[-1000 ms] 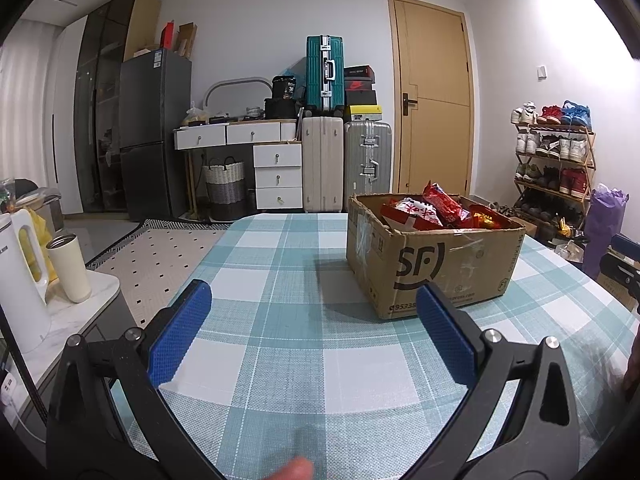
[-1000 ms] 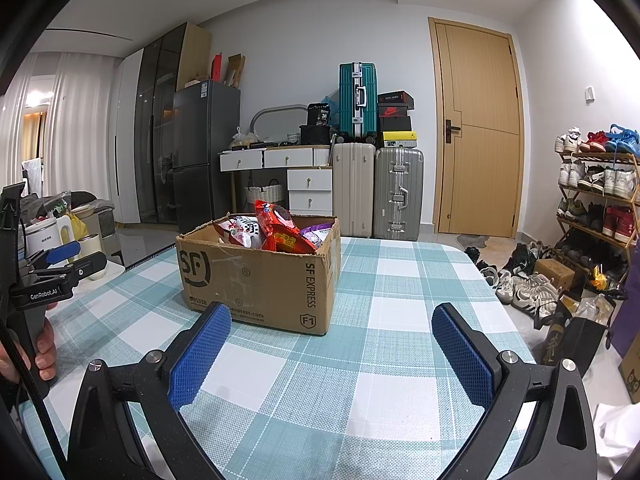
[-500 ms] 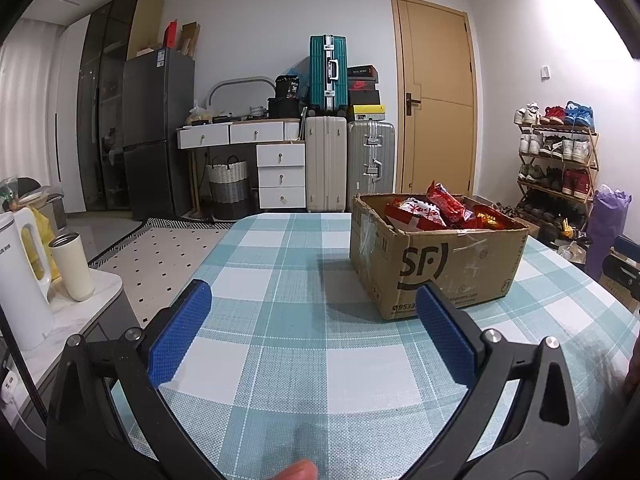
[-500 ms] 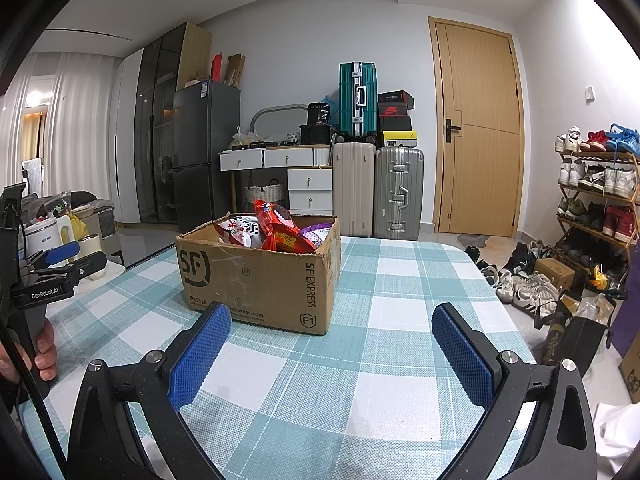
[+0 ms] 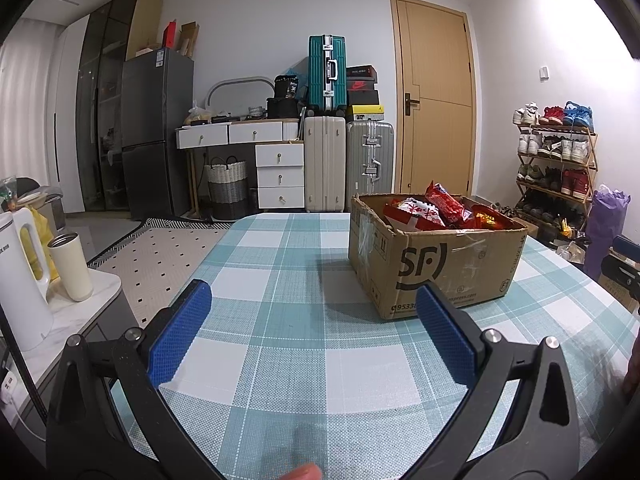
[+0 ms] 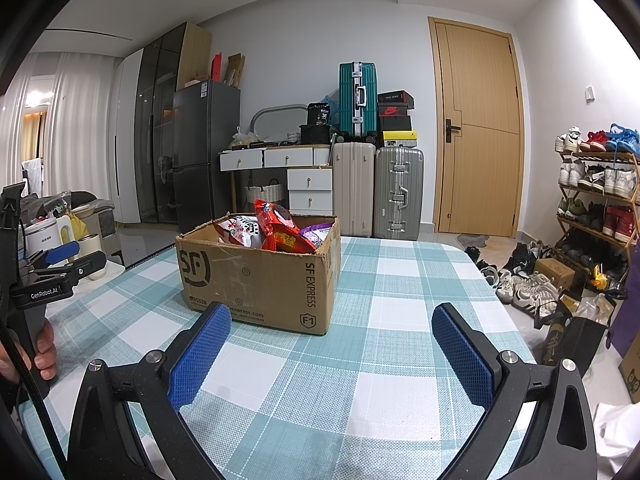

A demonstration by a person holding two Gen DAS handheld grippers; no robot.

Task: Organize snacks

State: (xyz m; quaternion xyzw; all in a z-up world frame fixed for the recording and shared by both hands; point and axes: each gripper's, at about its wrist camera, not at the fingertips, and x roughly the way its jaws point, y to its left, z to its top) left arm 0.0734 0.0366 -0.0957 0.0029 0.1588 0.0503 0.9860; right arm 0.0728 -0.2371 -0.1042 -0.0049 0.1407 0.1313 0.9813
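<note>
Both the left gripper point(image 5: 312, 300) and right gripper point(image 6: 330, 322) stay spread and empty, seemingly unmoved, facing the snack box point(image 6: 260, 276)

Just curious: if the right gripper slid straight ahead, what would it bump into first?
Probably nothing soon: the right gripper points past the brown cardboard snack box, over bare teal checked tablecloth. Depth is uncertain.

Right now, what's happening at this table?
A person holds two grippers over the checked table. The left gripper and right gripper are both open and hold nothing. The cardboard box sits on the table, full of snack bags. No bag has been taken out; sorting has not begun.
</note>
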